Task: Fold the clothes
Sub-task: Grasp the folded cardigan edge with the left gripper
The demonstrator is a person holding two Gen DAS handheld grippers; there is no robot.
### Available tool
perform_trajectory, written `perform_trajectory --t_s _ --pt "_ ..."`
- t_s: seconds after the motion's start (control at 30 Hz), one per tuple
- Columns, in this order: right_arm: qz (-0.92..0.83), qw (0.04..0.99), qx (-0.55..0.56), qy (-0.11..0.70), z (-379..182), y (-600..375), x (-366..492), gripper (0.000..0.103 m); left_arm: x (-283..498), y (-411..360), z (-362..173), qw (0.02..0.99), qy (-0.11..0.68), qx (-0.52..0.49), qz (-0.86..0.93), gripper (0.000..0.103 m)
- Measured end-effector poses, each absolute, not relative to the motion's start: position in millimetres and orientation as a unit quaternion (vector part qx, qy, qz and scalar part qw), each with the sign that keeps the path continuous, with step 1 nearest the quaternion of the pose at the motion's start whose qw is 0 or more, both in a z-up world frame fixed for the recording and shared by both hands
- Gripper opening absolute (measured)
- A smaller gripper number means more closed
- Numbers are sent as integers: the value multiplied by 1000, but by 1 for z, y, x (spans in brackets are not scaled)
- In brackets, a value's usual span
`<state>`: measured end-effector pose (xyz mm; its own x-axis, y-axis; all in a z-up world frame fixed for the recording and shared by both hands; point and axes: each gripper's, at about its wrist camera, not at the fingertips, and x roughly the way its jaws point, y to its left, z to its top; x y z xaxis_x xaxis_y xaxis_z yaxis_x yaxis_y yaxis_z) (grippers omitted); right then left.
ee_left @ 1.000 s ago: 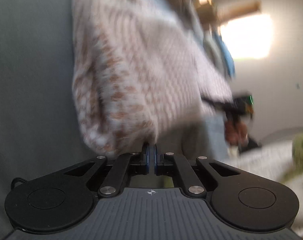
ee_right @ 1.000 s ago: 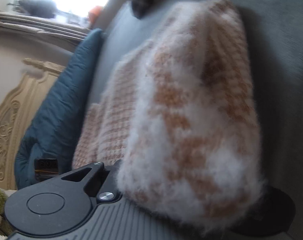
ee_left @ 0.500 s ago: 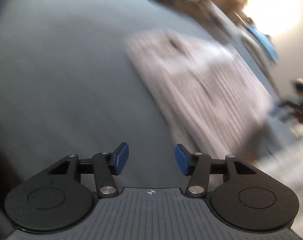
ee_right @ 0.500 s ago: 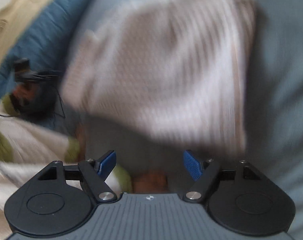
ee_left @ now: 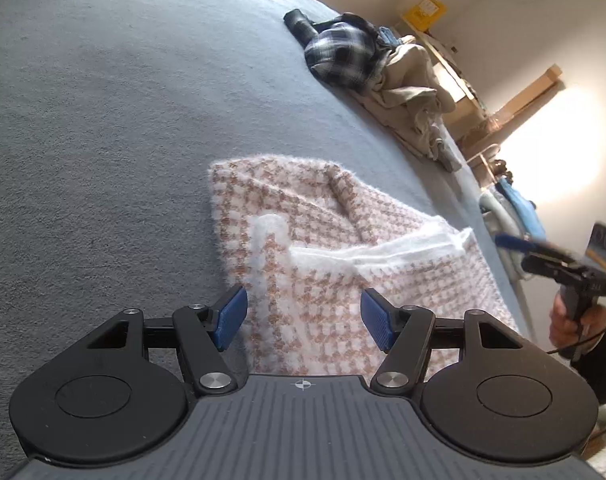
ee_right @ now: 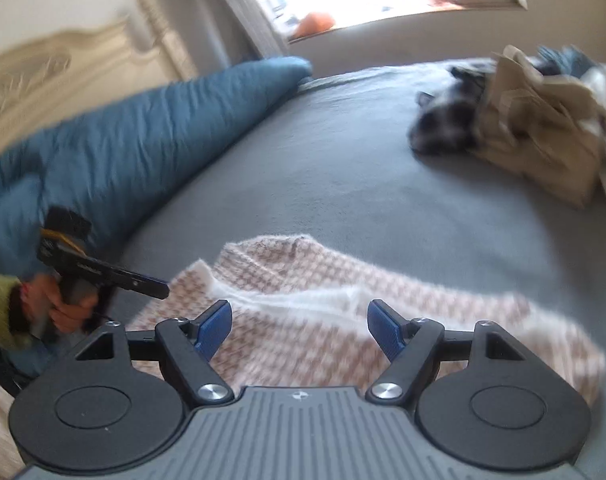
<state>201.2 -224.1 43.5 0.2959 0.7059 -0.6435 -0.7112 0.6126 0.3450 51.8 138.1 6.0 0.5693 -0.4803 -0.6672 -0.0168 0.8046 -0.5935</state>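
- Only the left wrist view gives a sharp look at the fuzzy pink-and-white houndstooth knit sweater (ee_left: 303,248), lying folded on the grey bedspread (ee_left: 103,120); its white ribbed band (ee_left: 383,254) crosses the top layer
- That view also shows the right gripper (ee_left: 515,242) at three o'clock, held in a hand (ee_left: 575,320); whether its fingers are apart there cannot be told
- Only the right wrist view shows the blue quilted duvet (ee_right: 123,140) at ten o'clock and the cream carved headboard (ee_right: 63,68) beyond it; here the sweater (ee_right: 343,320) is blurred
- In the left view the sweater's long axis runs from eleven towards four o'clock, with its folded end pointing to eleven
- The left gripper (ee_left: 303,318) hovers above the sweater's near edge, its blue pads spread wide and empty
- The right gripper (ee_right: 299,330) in its own view is likewise spread wide over the sweater, holding nothing
- A heap of plaid and beige unfolded clothes (ee_left: 375,76) lies at one o'clock, well apart from the sweater
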Motion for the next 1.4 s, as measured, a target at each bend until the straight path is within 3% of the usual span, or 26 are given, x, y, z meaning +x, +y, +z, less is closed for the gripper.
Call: perform_trajectory --t_s 0.1,0.13,0.27,0.3,0.33,0.53,0.8,1.0,1.07,1.13,1.4 --pt "446 798 -24 405 36 -202 222 83 53 133 4 850 436 -264 -135 58" --pt "447 795 -28 409 32 -195 229 83 51 133 4 853 432 -261 -136 49" --pt "457 783 -41 420 20 -171 251 83 54 128 3 860 416 -258 -147 30" --pt "462 779 -43 421 19 -166 254 83 54 127 3 863 409 -254 -153 16" --pt "469 775 -46 422 17 -161 256 83 51 126 5 867 399 -249 -161 11" --pt "512 739 -92 429 14 -160 240 83 26 126 29 875 333 -233 -264 8" --pt "552 707 -173 408 30 -153 212 91 18 140 38 841 314 -311 -311 8" --pt "610 660 -204 389 13 -98 210 94 28 150 24 841 322 -327 -287 8" --pt "628 642 -214 384 6 -80 210 90 30 155 21 841 322 -335 -278 8" --pt "643 617 -223 394 -5 -62 211 73 30 160 19 841 320 -342 -271 8" --pt "649 569 -258 434 -23 -47 207 64 25 177 -1 824 344 -375 -248 9"
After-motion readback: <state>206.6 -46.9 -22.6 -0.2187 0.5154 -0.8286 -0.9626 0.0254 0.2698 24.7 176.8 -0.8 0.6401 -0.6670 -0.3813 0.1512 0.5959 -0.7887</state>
